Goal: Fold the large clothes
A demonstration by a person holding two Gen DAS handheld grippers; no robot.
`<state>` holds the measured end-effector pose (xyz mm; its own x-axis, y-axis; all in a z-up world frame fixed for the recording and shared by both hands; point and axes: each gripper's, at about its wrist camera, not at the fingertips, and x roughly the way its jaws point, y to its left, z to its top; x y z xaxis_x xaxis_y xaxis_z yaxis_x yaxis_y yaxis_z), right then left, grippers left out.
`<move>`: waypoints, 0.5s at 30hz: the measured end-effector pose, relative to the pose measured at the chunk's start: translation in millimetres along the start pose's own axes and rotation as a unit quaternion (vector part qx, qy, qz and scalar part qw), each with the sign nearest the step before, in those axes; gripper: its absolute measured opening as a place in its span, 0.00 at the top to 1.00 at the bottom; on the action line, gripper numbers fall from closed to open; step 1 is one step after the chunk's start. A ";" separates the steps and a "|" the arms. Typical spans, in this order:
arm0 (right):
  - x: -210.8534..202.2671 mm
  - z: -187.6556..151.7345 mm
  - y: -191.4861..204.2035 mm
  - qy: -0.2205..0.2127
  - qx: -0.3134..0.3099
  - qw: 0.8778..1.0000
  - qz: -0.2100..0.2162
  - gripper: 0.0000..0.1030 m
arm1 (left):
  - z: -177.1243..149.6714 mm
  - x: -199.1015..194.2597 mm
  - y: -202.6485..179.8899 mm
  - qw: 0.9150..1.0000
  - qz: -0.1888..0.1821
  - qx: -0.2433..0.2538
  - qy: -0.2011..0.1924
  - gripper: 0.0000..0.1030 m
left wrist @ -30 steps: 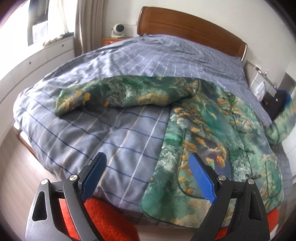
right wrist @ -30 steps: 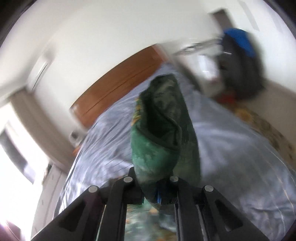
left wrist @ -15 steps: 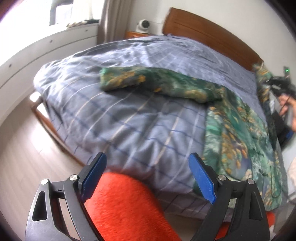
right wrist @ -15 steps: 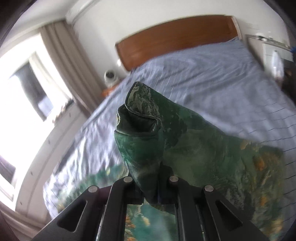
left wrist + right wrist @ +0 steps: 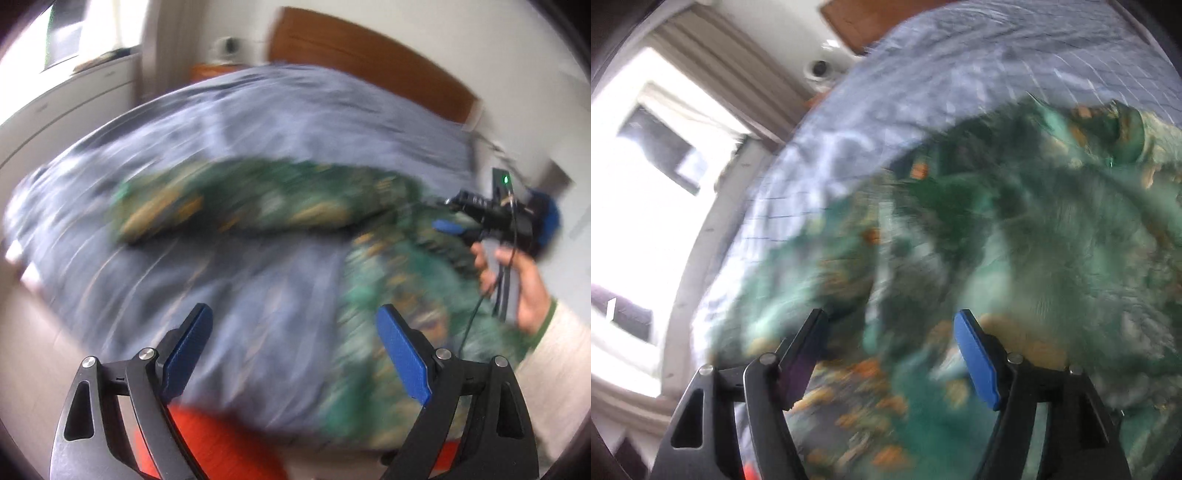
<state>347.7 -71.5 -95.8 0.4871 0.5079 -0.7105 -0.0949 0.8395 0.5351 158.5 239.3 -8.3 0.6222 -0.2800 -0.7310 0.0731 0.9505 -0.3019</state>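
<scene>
A green garment with orange and white print lies on the blue-grey checked duvet (image 5: 258, 122); one sleeve (image 5: 240, 203) stretches left and the body (image 5: 388, 302) reaches the near bed edge. My left gripper (image 5: 291, 310) hovers open above that edge with nothing between its blue pads. My right gripper (image 5: 891, 315) is close over the bunched garment (image 5: 1034, 240) with its jaws opening; the cloth lies beneath them, not pinched. In the left wrist view the right gripper (image 5: 448, 226) is over the garment's far right side, held by a hand (image 5: 524, 284). Both views are motion-blurred.
A wooden headboard (image 5: 369, 62) backs the bed. A nightstand with a small white device (image 5: 229, 44) stands at the far left corner, near a curtain and window (image 5: 646, 166). Something fluffy and orange-red (image 5: 214, 443) sits below the left gripper. A dark bag with blue (image 5: 546, 221) is at the right.
The right gripper came down toward the bed and opened, letting go of the sleeve, which now lies on the garment. The left view swung right, bringing the right gripper closer into view.
</scene>
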 end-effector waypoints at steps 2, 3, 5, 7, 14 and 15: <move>-39.3 -7.8 0.4 -0.020 -0.018 0.999 0.026 0.26 | 29.3 22.1 -27.2 0.999 -0.041 0.033 0.015 0.08; -59.2 -12.2 3.2 -0.029 -0.025 0.999 0.029 0.22 | 49.4 43.9 -48.2 0.996 -0.061 0.052 0.028 0.08; -100.0 -21.1 -7.5 -0.046 -0.036 0.998 0.024 0.21 | 75.3 84.7 -77.9 0.990 -0.094 0.081 0.065 0.08; -134.7 -35.8 -23.4 -0.055 -0.035 0.998 0.006 0.21 | 98.3 133.6 -104.7 0.985 -0.109 0.092 0.100 0.08; -250.2 -107.0 -108.9 -0.098 0.032 0.994 -0.034 0.21 | 123.0 267.6 -161.7 0.975 -0.051 0.113 0.183 0.20; -264.1 -116.8 -117.2 -0.103 0.034 0.993 -0.046 0.20 | 120.9 284.1 -164.3 0.971 -0.050 0.103 0.208 0.37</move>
<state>128.8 -281.5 -24.3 0.6589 0.3732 -0.6531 0.0139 0.8621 0.5066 417.5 19.8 -92.4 0.2384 -0.3624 -0.9010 0.2976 0.9104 -0.2874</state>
